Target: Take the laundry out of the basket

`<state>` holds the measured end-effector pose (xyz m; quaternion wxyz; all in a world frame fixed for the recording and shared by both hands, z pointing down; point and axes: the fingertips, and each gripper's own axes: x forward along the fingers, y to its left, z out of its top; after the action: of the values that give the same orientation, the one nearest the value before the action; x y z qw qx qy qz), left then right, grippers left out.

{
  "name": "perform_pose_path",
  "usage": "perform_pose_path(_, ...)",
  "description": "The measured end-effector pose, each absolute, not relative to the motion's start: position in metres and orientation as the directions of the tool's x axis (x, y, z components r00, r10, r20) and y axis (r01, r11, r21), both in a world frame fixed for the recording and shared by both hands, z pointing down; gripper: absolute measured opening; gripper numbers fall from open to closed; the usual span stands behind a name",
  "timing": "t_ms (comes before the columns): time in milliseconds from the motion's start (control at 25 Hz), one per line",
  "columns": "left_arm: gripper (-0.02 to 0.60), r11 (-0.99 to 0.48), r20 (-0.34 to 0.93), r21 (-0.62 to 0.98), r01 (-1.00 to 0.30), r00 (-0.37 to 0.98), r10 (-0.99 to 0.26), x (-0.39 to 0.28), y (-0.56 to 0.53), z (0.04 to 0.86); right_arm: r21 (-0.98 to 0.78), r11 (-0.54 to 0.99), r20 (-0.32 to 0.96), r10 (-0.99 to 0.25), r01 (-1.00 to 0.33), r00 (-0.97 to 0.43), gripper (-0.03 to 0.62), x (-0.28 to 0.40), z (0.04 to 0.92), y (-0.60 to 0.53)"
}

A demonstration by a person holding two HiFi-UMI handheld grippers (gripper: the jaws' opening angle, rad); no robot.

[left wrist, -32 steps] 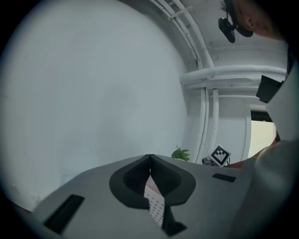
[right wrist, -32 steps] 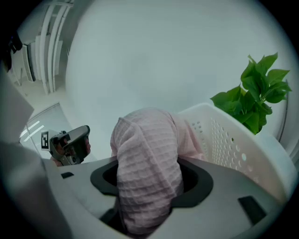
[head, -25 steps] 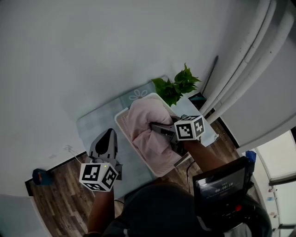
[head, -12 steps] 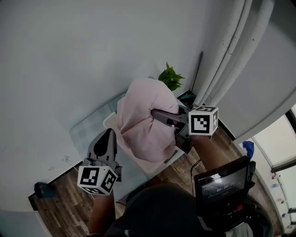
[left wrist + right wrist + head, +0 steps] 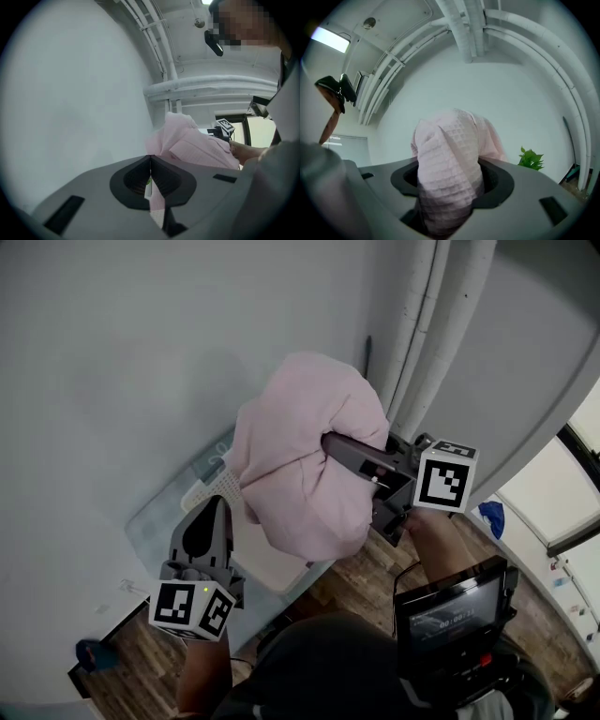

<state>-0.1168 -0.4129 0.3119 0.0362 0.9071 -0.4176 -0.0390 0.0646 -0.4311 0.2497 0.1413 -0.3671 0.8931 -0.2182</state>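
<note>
Right gripper (image 5: 330, 442): jaws clamped on a thick fold of the pink laundry (image 5: 300, 465). The waffle-weave cloth fills the gap between them. The bundle is held in the air over the white basket (image 5: 214, 491), hiding most of it (only the basket's far-left corner shows). The basket stands on the pale table (image 5: 155, 521), near its right edge. Left gripper (image 5: 218, 507): jaws together, nothing between them, positioned over the basket's left edge and apart from the cloth. Green plant (image 5: 530, 159) stands by the wall beyond the bundle.
</note>
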Motion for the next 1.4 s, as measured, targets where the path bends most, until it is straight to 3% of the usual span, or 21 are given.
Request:
perform_pose_path(560,0.009,-0.762,-0.059,0.090,-0.641,0.761,-0.646,-0.036,-0.389,0.292,-0.381,0.569,-0.247,-0.822,-0.729,-0.513,0.281,0.180,0.138,-0.351)
perform_pose_path(920,0.009,-0.845,-0.066,0.094,-0.526,0.844,-0.533,0.008,-0.418,0.303,-0.372,0.458,-0.232,-0.888,-0.808,-0.396,0.281,0.210,0.155,-0.351)
perform_pose_path(1400,0.009,-0.917,-0.011,0.068,-0.392,0.919,-0.394,0.105,-0.336,0.298,-0.418,0.280,-0.156,-0.959,-0.864,-0.236,0.281,0.272,0.209,-0.250)
